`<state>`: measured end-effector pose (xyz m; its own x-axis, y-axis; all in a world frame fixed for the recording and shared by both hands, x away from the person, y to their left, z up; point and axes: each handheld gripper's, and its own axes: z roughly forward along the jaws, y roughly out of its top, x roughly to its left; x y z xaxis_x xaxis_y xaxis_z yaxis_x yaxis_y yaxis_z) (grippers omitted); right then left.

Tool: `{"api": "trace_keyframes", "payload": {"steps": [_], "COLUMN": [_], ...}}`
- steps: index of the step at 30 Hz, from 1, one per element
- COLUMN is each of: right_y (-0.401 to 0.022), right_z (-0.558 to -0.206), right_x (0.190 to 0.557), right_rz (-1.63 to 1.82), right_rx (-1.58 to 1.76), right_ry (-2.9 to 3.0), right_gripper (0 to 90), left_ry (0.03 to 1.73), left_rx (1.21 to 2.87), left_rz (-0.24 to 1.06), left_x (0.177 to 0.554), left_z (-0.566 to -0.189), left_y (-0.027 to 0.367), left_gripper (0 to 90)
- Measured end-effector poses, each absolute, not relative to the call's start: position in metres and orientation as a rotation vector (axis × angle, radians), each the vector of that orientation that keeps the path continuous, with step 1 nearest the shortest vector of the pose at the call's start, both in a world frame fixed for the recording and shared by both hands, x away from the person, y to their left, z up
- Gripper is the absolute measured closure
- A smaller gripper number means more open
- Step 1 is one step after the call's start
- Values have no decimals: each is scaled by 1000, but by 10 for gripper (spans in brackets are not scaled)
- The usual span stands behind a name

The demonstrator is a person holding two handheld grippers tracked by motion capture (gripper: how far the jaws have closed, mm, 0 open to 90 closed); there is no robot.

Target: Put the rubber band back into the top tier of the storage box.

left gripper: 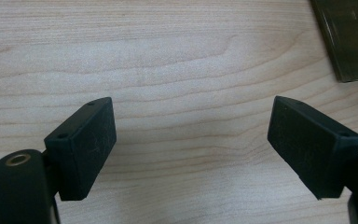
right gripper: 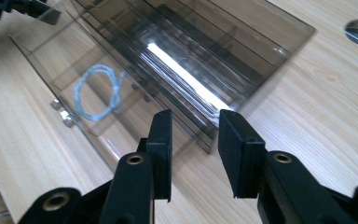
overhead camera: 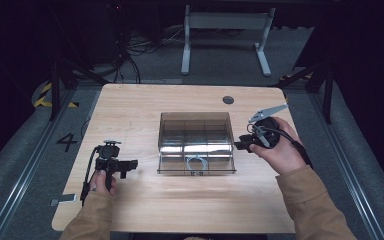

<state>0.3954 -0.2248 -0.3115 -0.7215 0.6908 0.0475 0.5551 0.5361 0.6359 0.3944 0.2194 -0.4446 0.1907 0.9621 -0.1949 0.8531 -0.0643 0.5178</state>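
Right gripper (right gripper: pixel 195 140), jaws slightly apart, lines up at the clear box's (overhead camera: pixel 196 140) three o'clock edge; left gripper (left gripper: pixel 191 140) waits wide-jawed over bare counter (overhead camera: pixel 130 105). Next, probably closing on that wall.

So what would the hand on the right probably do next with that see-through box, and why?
Probably ease the right gripper forward a little and close on the near edge of the clear box. Its jaws stand apart right at that edge, gripping nothing yet, while the left gripper waits open over bare table. A loop of blue string lies inside the box.
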Motion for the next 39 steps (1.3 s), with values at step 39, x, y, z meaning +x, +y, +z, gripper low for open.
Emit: {"api": "trace_keyframes", "payload": {"steps": [39], "right_y": [-317], "right_z": [-376], "right_x": [388], "right_rz": [1008], "right_rx": [1224], "right_ry": [2403], "right_gripper": [557], "left_ry": [1693], "left_rx": [1959], "left_rz": [276], "left_x": [394], "left_z": [-445], "left_y": [218], "left_gripper": [162]}}
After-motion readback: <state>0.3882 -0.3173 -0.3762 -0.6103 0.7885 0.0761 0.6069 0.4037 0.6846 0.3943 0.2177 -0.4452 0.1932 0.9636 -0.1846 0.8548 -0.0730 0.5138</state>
